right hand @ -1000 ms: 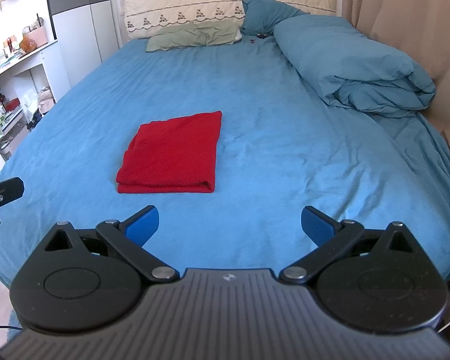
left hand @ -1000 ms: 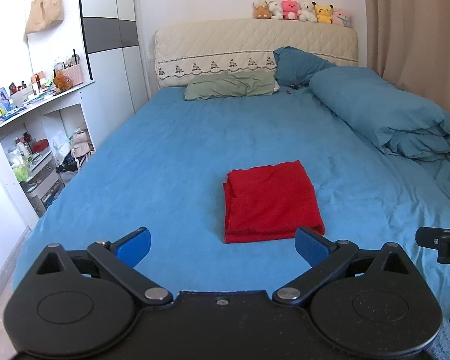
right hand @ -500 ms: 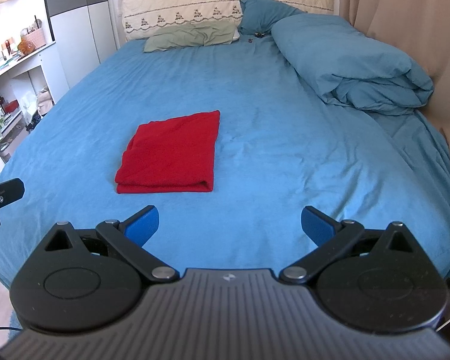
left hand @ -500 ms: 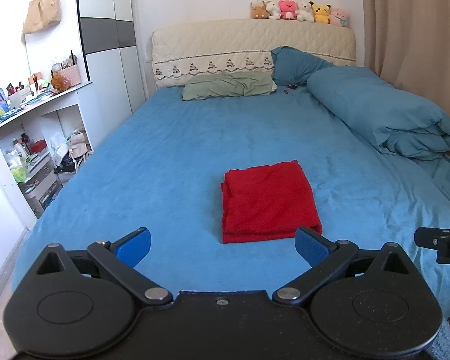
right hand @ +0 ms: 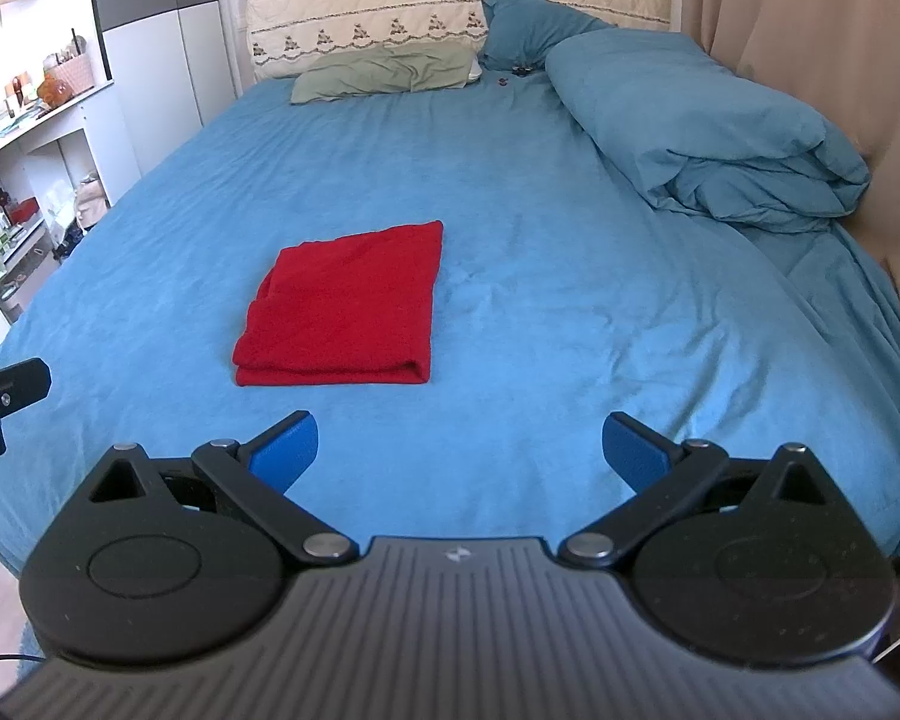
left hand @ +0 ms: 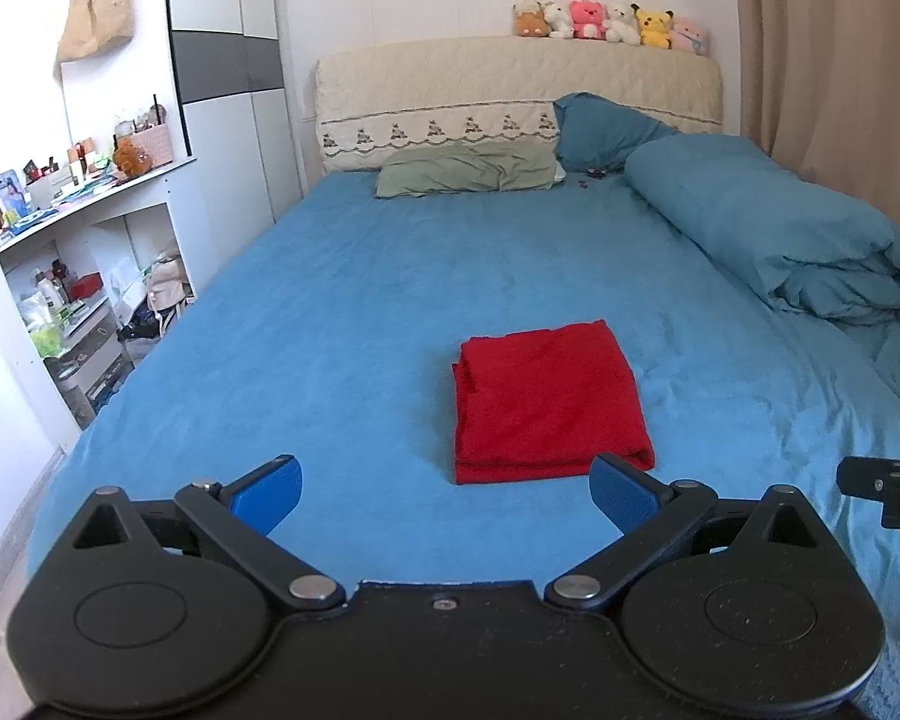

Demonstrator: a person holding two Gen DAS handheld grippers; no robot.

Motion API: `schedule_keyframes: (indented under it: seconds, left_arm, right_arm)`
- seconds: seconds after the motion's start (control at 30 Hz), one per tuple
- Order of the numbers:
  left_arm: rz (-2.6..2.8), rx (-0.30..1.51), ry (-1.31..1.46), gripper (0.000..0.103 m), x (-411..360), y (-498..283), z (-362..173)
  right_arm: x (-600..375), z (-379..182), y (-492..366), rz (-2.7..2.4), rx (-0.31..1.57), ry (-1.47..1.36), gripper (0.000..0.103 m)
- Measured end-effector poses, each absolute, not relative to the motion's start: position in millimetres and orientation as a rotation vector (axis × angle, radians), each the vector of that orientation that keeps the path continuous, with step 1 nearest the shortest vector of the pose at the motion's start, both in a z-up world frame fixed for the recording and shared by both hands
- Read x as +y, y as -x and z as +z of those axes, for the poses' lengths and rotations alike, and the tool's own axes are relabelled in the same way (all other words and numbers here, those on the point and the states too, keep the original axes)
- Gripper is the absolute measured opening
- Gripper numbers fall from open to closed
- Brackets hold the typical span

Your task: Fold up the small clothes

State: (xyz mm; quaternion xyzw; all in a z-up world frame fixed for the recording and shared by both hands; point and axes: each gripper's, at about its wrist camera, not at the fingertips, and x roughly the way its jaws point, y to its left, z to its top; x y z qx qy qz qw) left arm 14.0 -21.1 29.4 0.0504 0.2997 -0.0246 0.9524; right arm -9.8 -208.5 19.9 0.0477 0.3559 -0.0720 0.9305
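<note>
One red folded cloth garment (left hand: 549, 399) lies flat on the blue bed sheet (left hand: 342, 324), just right of centre in the left wrist view and left of centre in the right wrist view (right hand: 345, 306), its stacked edges showing along the near side. The left tool (left hand: 444, 489) hangs low in its frame with its two blue pads spread wide and nothing between them; the right tool (right hand: 459, 441) is likewise wide and empty, apart from the garment. The fold looks finished, so the likely risk is disturbance: a pad dragging over the soft layers could peel the top one back, and the loose sheet beneath could wrinkle and skew the stack. Counted: one red garment, two tools, one green pillow (left hand: 468, 174) and one blue pillow (left hand: 600, 132) at the headboard, one rolled blue duvet (left hand: 774, 228) at the right, and six plush toys (left hand: 609, 18) along the top
</note>
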Motion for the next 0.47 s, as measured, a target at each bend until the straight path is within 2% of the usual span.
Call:
schedule_keyframes:
  seconds: [0.47]
  left_arm:
    - [-0.052,0.611,-0.081,0.103,-12.7,-17.3,26.5]
  right_arm:
    - [-207.3,16.0,8.0,-0.15,0.731,-0.104,0.103]
